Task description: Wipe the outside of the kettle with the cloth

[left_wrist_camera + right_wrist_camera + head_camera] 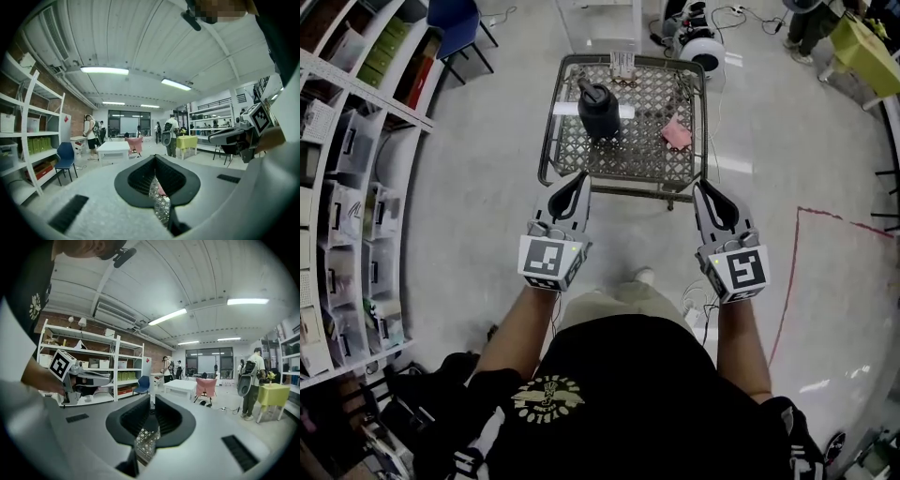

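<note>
Black kettle (600, 111) on left half of metal mesh bench (639, 157); pink cloth (677, 134), seemingly crumpled, near right edge. Left tongs (578, 177) and right tongs (702, 187) clenched, empty, at near edge.

No legible text anywhere. Black-and-white square marker (546, 259) at the rear of the left gripper (577, 180), and its twin (744, 270) behind the right gripper (705, 190), show patterns only. Gold round emblem (546, 400) on the black shirt behind both grippers is unreadable.

It looks like an open lab or workshop: white storage shelves (93, 366) along a brick wall (75, 110), strip lights (104, 70) overhead, scattered tables (112, 148), people (171, 136) standing.
</note>
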